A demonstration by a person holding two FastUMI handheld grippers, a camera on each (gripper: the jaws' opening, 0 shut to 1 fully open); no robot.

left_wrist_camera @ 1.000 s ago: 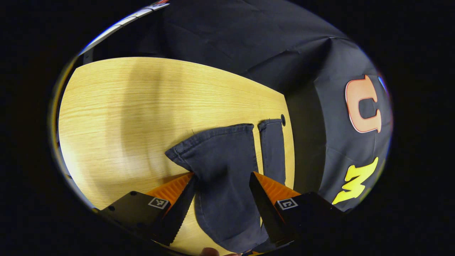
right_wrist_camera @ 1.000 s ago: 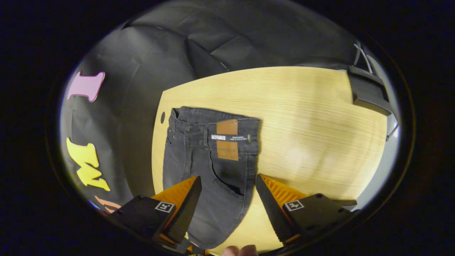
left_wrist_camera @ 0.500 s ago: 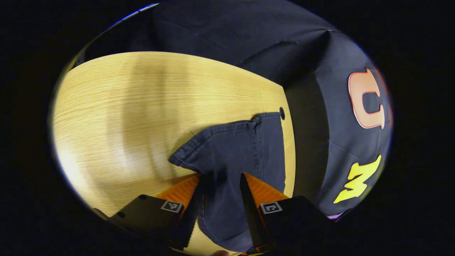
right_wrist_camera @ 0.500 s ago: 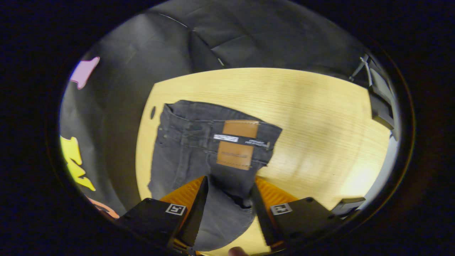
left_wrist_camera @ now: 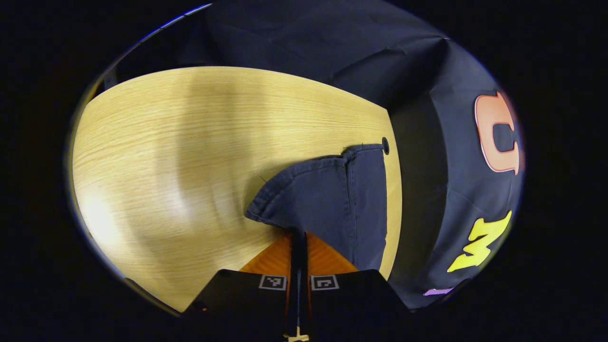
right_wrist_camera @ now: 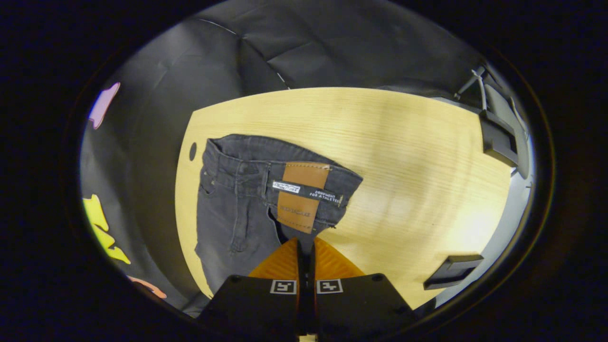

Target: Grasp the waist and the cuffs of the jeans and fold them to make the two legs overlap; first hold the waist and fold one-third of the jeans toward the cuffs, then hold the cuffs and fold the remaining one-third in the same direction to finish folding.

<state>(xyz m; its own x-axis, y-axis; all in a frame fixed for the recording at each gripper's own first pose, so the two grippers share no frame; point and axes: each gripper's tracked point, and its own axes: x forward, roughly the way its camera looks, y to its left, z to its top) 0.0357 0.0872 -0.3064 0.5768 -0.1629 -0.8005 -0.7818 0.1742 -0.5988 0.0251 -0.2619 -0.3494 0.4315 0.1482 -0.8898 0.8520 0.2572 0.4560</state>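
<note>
Denim jeans (right_wrist_camera: 237, 209) on wooden table (right_wrist_camera: 403, 156); both grippers' fingers clamped on their fabric.

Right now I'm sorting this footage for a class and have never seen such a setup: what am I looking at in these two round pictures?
A person holds a two-finger gripper in each hand, each carrying a fisheye camera that looks along its fingers. In the left gripper view, the left gripper is closed on the cuff end of dark jeans. In the right gripper view, the right gripper is closed on the waist end, just below the brown patch. The jeans lie on a light wooden table in a black-clothed booth.
</note>
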